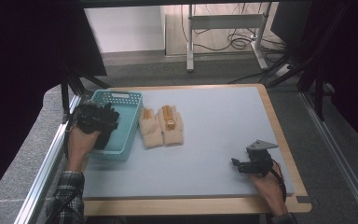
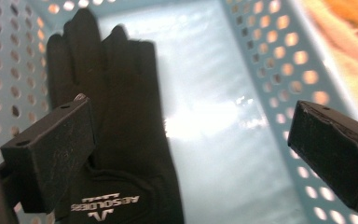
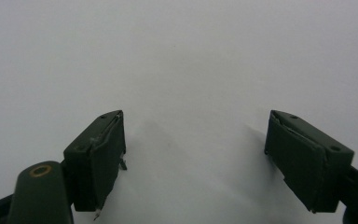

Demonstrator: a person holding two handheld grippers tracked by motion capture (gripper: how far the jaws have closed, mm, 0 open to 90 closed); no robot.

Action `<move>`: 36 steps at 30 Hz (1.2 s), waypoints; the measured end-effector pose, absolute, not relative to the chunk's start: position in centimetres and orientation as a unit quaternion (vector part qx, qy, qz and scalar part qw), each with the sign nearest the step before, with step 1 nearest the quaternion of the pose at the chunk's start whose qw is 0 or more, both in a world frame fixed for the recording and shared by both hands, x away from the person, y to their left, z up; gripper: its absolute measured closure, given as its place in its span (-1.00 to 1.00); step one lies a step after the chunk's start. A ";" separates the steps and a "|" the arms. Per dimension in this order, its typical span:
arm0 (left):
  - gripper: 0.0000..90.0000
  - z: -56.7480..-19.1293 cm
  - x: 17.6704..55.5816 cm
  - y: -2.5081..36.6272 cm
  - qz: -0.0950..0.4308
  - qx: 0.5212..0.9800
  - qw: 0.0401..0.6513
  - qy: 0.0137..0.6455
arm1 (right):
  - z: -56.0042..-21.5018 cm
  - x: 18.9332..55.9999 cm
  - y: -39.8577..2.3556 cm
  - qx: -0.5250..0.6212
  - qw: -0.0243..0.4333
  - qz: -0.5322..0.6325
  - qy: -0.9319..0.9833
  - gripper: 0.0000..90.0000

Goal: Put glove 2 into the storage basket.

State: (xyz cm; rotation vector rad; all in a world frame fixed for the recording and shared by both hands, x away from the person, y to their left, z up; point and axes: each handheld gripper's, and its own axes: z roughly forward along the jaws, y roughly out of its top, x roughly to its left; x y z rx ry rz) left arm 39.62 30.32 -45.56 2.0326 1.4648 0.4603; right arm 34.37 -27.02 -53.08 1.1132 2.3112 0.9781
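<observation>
A teal perforated basket (image 1: 121,95) stands at the left of the grey mat (image 1: 214,126). A black glove (image 2: 121,121) lies flat on the basket's floor, fingers away from me, with white lettering at its cuff. My left gripper (image 2: 191,140) hovers open inside the basket (image 2: 270,60), its left jaw over the glove's palm, nothing pinched between the jaws. In the high view this left gripper (image 1: 103,116) sits above the basket's left half. Two cream gloves (image 1: 151,128) (image 1: 171,125) lie side by side just right of the basket. My right gripper (image 1: 235,164) rests open on the mat (image 3: 168,56) at the front right.
A cream glove (image 2: 349,28) is blurred beyond the basket's wall. The mat lies on a wooden table whose edge (image 1: 289,154) runs close to the right hand. Metal rails flank the table, and desk legs with cables stand on the floor behind.
</observation>
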 end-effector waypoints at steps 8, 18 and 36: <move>-0.98 -44.9 37.4 27.9 0.179 0.770 0.337 0.511 | -53.1 34.4 -27.0 0.399 0.196 0.347 0.826 -0.56; -0.98 -44.1 33.5 22.5 0.185 0.794 0.377 0.439 | -53.1 34.4 -27.0 0.399 0.196 0.348 0.825 -0.56; -0.97 -50.3 28.2 15.5 0.159 0.809 0.404 0.395 | -53.1 34.5 -26.7 0.397 0.190 0.343 0.830 -0.71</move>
